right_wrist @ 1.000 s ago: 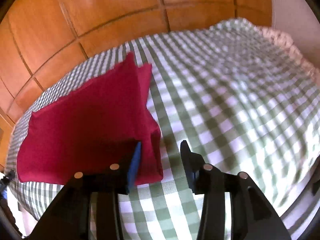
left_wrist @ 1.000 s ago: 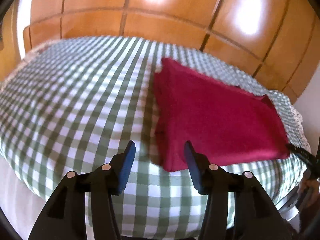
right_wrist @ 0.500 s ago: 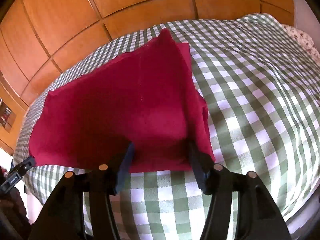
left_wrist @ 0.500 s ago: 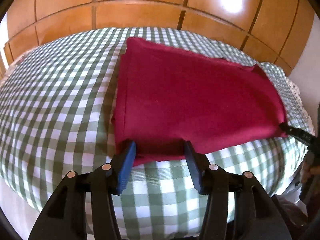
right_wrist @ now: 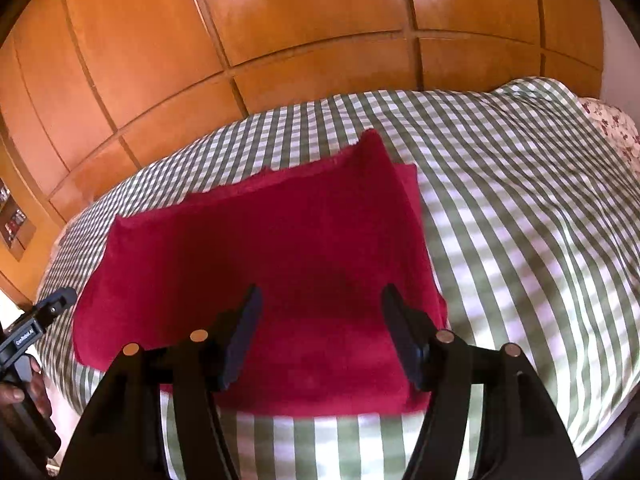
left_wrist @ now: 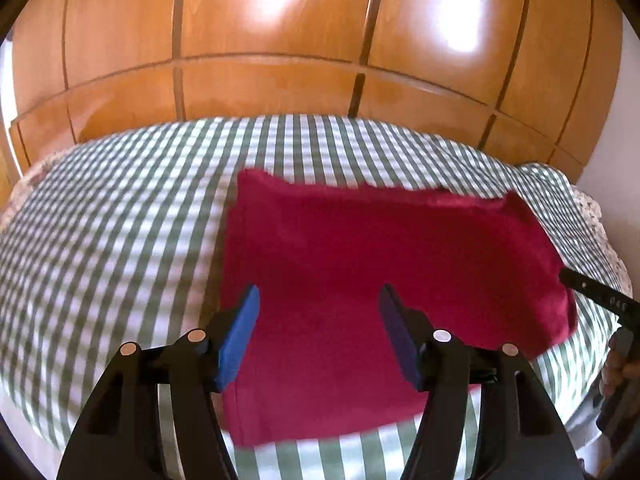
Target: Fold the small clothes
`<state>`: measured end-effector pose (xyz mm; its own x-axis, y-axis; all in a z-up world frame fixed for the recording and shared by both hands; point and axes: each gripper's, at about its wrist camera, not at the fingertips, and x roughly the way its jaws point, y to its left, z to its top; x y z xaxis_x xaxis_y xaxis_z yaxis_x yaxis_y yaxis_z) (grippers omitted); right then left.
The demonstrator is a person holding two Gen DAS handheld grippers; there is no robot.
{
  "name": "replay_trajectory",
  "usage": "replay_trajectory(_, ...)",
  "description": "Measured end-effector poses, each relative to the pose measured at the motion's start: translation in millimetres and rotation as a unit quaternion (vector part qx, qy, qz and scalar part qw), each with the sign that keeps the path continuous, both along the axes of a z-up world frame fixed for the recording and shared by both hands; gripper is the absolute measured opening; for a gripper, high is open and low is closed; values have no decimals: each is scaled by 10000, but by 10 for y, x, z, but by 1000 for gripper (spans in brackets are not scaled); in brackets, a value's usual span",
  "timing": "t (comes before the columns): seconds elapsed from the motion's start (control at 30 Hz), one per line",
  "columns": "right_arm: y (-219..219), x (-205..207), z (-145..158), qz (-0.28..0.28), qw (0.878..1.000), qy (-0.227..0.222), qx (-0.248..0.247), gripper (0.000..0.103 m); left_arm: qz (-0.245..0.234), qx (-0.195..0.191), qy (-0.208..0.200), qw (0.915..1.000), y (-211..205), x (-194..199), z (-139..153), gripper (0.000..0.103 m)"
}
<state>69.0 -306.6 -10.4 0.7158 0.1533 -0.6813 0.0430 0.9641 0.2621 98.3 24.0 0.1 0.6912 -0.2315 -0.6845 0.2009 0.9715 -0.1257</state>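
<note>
A dark red, soft fabric garment (left_wrist: pixel 360 272) lies folded into a rough rectangle on a bed covered with a green-and-white checked sheet (left_wrist: pixel 112 240), with its near edge close to the bed's front edge. Behind the bed stands a wall of glossy orange-brown wooden panels (left_wrist: pixel 280 40).

The left claw (left_wrist: pixel 318 320), black with blue pads, is spread wide and grips nothing; it hovers over the garment's near left part, one finger near the left hem, the other over the red cloth. Whether the pads touch the fabric cannot be told.

In the right wrist view the right claw (right_wrist: pixel 320 320) is likewise wide apart and empty, poised above the garment's near right portion (right_wrist: pixel 280 264). The right side of the garment shows a lower layer sticking out beyond the top layer. A floral-patterned fabric (right_wrist: pixel 612 124) shows at the bed's far right corner
</note>
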Motion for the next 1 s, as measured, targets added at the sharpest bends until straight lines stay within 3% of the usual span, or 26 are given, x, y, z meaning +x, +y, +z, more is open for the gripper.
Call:
replay_trajectory(0.17,70,497,36,103,9994,-10,-331,63,30,44,-65,10000,-82,374,-6,61)
replay_trajectory(0.27,-45,836,-93,-8,9991,209,-363,63,176,147,40,9997,-115,662,-127,61)
replay_trajectory(0.43,-374,1257,-427,-244,9979,546,-230,63,628,415,333,9966,-45,1126,-439,61)
replay_trajectory(0.5,-385,1234,-483,-195,9989,326,-273,64,768,334,625,9945,63,1239,-682,66)
replay_trajectory(0.57,-350,1206,-508,-183,9989,176,-386,65,917,105,632,9937,143,1249,-718,76)
replay_trajectory(0.7,-342,1200,-479,-158,9991,159,-364,66,1047,351,518,9925,104,1150,-588,76)
replay_trajectory(0.8,-297,1127,-388,-59,9989,177,-420,73,884,460,68,9950,2,893,-364,77)
replay_trajectory(0.87,-281,1013,-293,-13,9995,123,-301,84,814,467,-122,9955,-50,723,-255,84)
replay_trajectory(1.0,-350,739,-158,-118,9999,-39,-54,88,600,434,-290,9968,-114,400,-138,84)
